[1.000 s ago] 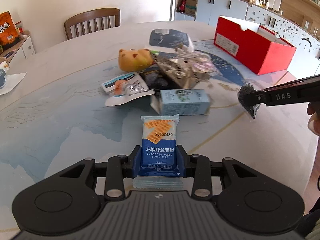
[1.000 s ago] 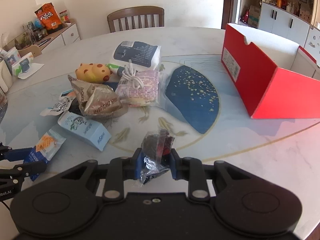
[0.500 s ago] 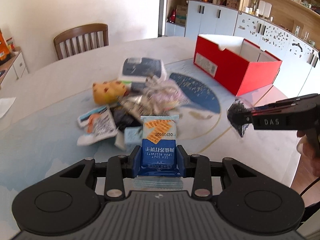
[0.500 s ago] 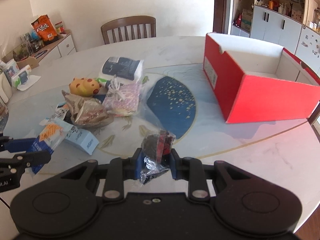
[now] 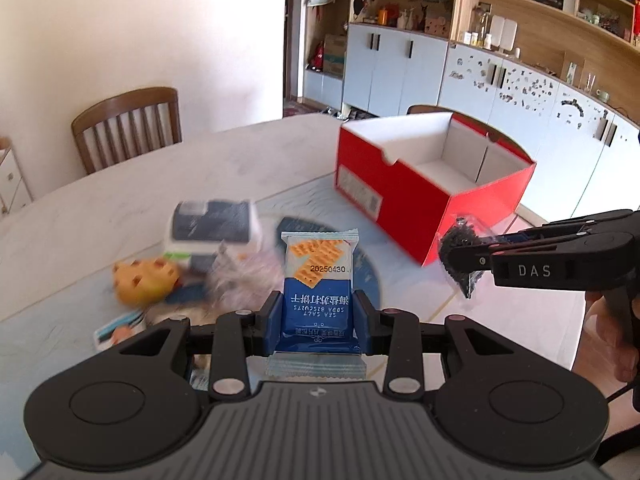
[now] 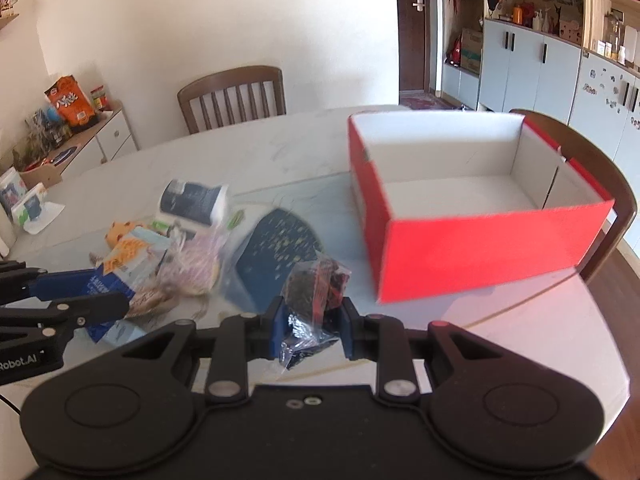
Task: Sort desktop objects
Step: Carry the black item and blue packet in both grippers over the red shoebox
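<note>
While the left gripper (image 5: 316,316) clamps it, the biscuit packet (image 5: 317,280) stands lengthwise upright.

I see a pale marble table (image 6: 256,152) with a blue patch. At two o'clock sits an open red box (image 6: 472,240). At ten o'clock lies a heap of snack packets (image 6: 180,240).

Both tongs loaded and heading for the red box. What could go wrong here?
1. The right tongs pinch only the crinkly tail of the dark snack bag; it might slip out.
2. The left tongs hold the cracker packet low, so it may tip.
3. Both tongs could crowd at the red box.
</note>
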Demonstrator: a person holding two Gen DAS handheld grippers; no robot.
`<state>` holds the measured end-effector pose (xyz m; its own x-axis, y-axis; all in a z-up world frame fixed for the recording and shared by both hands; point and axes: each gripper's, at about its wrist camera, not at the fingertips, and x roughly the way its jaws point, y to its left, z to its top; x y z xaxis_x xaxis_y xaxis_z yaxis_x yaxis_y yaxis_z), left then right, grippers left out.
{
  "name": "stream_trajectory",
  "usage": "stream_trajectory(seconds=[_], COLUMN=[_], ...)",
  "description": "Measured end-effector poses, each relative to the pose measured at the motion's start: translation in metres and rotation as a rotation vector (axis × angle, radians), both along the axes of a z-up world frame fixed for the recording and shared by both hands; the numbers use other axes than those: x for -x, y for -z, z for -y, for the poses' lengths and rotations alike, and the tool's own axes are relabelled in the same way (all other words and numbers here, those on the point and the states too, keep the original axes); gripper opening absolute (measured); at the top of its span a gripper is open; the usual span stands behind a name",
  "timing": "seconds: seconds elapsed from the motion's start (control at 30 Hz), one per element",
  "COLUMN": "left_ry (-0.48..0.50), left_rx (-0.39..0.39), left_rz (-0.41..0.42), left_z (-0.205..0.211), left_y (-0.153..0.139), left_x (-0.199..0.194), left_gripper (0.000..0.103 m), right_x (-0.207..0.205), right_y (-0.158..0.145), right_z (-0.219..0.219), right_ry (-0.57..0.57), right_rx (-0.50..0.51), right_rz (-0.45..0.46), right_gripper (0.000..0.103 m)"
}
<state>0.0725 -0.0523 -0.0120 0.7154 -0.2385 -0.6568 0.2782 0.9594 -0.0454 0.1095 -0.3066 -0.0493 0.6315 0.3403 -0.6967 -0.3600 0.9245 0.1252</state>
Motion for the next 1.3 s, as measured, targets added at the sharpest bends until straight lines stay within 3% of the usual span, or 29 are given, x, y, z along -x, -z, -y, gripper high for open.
stream_trajectory(seconds=[0.33, 0.63, 0.93, 1.3], left_ry=[0.032, 0.073, 0.123, 0.177], left_rx=[0.020, -0.003, -0.022, -0.115], left_rz=[0.031, 0.058, 0.058, 0.016], left_z=[0.051, 0.094, 0.132, 0.177], left_y=[-0.018, -0.026, -0.031, -0.012], left_x=[-0.034, -0.065, -0.105, -0.163], left_gripper=[0.035, 0.035, 0.035, 0.035], right_x=[-0.030, -0.062, -0.104, -0.167], right_y=[-0.022, -0.027, -0.037, -0.016], right_z=[0.038, 0.067, 0.095, 0.117], right_ry=[0.003, 0.038, 0.066, 0.107], right_rx=[-0.017, -0.028, -0.007, 0.033], right_rz=[0.031, 0.009, 0.047, -0.011], right_gripper=[0.026, 0.026, 0.026, 0.026])
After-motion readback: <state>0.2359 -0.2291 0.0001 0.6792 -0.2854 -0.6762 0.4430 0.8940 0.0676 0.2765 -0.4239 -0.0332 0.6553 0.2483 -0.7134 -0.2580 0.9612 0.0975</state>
